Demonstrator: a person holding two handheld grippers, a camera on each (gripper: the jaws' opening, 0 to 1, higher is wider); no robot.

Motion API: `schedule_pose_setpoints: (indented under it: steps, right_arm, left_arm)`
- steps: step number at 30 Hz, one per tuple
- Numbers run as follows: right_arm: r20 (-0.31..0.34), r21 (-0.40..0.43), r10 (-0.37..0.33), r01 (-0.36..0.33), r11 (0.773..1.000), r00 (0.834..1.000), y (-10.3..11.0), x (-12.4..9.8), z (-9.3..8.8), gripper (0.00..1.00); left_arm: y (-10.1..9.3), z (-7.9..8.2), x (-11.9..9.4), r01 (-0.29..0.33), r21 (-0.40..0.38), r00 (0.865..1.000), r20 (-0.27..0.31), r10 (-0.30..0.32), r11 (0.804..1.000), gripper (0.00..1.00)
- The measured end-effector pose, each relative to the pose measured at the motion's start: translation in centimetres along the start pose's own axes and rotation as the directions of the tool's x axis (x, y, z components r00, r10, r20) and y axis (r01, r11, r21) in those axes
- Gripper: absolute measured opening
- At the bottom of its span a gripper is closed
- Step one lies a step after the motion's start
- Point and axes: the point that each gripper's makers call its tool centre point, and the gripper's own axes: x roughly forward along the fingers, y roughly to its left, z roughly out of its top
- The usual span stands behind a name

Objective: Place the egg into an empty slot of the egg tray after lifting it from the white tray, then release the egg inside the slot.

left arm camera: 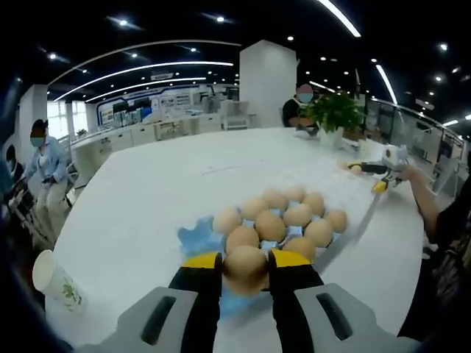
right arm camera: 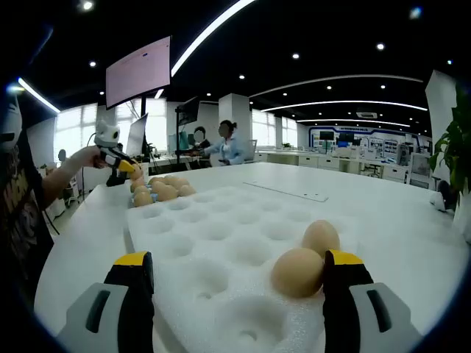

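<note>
A tan egg [left arm camera: 245,266] sits between the yellow tips of my left gripper [left arm camera: 245,259], which is shut on it just above the near edge of the blue egg tray [left arm camera: 193,235]. Several eggs fill that tray's slots. Over the white foam tray [right arm camera: 213,235], my right gripper [right arm camera: 239,268] stands wide open. Two eggs rest in its dimples: one egg [right arm camera: 298,272] right beside the right fingertip [right arm camera: 342,266], another egg [right arm camera: 321,237] just behind it. In the right gripper view the left gripper [right arm camera: 125,168] hangs over the egg tray [right arm camera: 158,190]. The right gripper [left arm camera: 381,176] appears far right in the left gripper view.
Both trays lie on a large white table [left arm camera: 147,198]. A paper cup [left arm camera: 57,283] stands near its left edge and a potted plant [left arm camera: 335,114] at the far side. People sit at the left and behind the table. A person's arm [left arm camera: 434,202] reaches in from the right.
</note>
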Motion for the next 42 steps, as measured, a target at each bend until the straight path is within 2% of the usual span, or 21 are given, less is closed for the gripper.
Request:
schedule_pose_setpoints:
  steps: [12, 15, 16, 17, 26, 31, 36, 38, 42]
  right_arm:
    - [0.001, 0.0, -0.001, 0.001, 1.0, 1.0, 0.1, 0.0, 0.1, 1.0]
    - [0.001, 0.0, -0.001, 0.001, 1.0, 1.0, 0.1, 0.0, 0.1, 1.0]
    - [0.001, 0.0, -0.001, 0.001, 1.0, 1.0, 0.1, 0.0, 0.1, 1.0]
    - [0.001, 0.0, -0.001, 0.001, 1.0, 1.0, 0.1, 0.0, 0.1, 1.0]
    - [0.001, 0.0, -0.001, 0.001, 1.0, 1.0, 0.1, 0.0, 0.1, 1.0]
    - [0.001, -0.001, -0.001, 0.001, 1.0, 1.0, 0.1, 0.1, 0.1, 1.0]
    - [0.0, -0.001, -0.001, 0.001, 1.0, 1.0, 0.0, 0.0, 0.1, 1.0]
    - [0.0, -0.001, -0.001, 0.001, 1.0, 1.0, -0.1, 0.0, 0.1, 1.0]
    - [0.0, -0.003, 0.0, 0.0, 1.0, 1.0, -0.2, 0.0, 0.1, 1.0]
  left_arm:
    - [1.4, -2.6, 0.9, -0.025, -0.005, 0.998, -0.062, 0.025, 1.0, 0.25]
    - [1.6, -3.7, 1.2, -0.029, 0.009, 0.995, -0.092, 0.03, 1.0, 0.25]
    - [1.4, -2.8, 1.2, -0.019, 0.011, 0.999, -0.048, 0.019, 1.0, 0.25]
    - [1.6, -3.0, 1.1, -0.024, -0.005, 0.998, -0.059, 0.023, 1.0, 0.25]
    - [1.3, -3.1, 1.1, 0.004, -0.041, 0.999, -0.041, -0.006, 0.999, 0.26]
    - [1.3, -3.2, 1.1, 0.003, -0.029, 1.0, -0.014, -0.004, 1.0, 0.27]
    - [1.3, -3.0, 0.9, 0.014, -0.071, 1.0, 0.018, -0.012, 0.997, 0.31]
    - [1.2, -2.8, 0.8, 0.024, -0.107, 0.999, 0.031, -0.021, 0.994, 0.34]
    - [1.8, -2.1, 0.7, 0.002, -0.125, 0.998, 0.063, 0.006, 0.992, 0.51]
